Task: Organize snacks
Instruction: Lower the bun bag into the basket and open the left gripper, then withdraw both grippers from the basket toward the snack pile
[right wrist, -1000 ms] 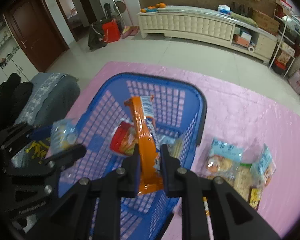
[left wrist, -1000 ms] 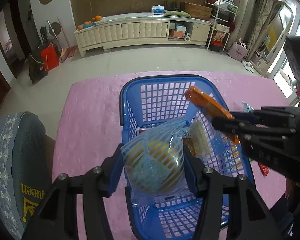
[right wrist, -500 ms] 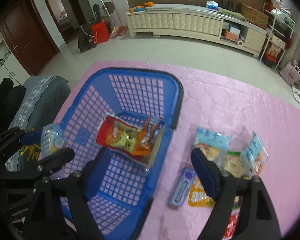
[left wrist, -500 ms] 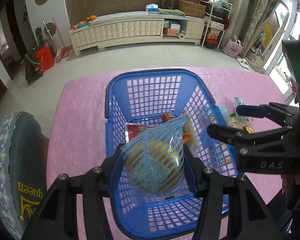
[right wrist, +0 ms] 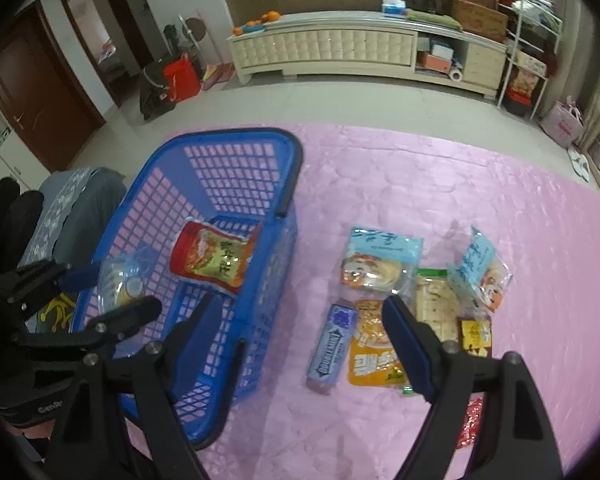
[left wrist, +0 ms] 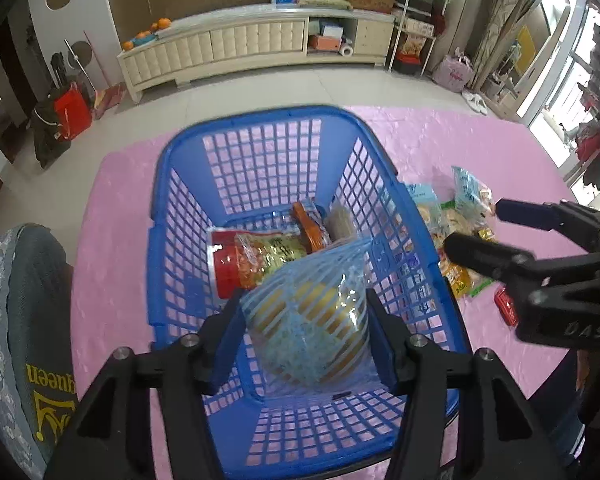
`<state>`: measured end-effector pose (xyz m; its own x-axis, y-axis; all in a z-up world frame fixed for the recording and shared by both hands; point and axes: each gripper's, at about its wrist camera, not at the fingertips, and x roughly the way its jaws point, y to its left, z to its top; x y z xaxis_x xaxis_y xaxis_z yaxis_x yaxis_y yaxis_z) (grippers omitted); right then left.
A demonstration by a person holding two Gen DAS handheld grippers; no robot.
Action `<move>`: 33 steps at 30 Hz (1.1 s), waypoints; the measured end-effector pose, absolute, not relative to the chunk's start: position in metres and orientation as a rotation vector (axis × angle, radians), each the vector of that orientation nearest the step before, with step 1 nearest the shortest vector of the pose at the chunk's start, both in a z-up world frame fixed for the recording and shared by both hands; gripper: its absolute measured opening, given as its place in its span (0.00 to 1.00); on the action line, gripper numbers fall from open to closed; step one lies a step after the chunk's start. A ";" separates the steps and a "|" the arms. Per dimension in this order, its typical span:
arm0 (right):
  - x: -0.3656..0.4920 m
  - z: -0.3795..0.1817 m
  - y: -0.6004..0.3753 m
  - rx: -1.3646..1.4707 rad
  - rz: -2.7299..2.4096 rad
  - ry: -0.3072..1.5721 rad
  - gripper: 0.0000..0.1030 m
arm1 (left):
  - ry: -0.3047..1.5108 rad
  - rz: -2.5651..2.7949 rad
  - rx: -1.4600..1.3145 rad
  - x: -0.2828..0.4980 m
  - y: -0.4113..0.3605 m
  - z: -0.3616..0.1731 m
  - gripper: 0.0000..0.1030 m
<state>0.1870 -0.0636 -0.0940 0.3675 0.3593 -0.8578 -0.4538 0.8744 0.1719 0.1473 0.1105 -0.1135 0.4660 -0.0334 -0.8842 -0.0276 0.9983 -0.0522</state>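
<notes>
On the left, the left gripper hangs over the blue basket, its jaws easing apart around a blue-striped snack bag that its pads touch. A red packet already lies inside. To the right, on the pink cloth, loose snacks wait. The right gripper, jaws wide and empty, is nearer them; a purple bar sits between its fingers, long axis pointing away, roughly along the fingers.
</notes>
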 end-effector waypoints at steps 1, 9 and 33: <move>0.188 -0.094 -0.065 -0.092 0.524 1.077 0.83 | 1.101 -0.007 -0.063 0.148 0.109 -0.117 0.60; 0.182 -0.090 -0.082 -0.066 0.528 1.072 0.83 | 1.053 -0.020 -0.071 0.133 0.096 -0.101 0.69; 0.151 -0.021 -0.194 -0.058 0.469 0.962 0.83 | 0.924 -0.057 -0.040 0.118 0.000 -0.034 0.78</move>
<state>0.1508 -0.1936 -0.0208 0.4798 0.3593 -0.8004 -0.4096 0.8985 0.1578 0.1178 0.0002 -0.0336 0.6010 -0.0664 -0.7965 0.0323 0.9977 -0.0589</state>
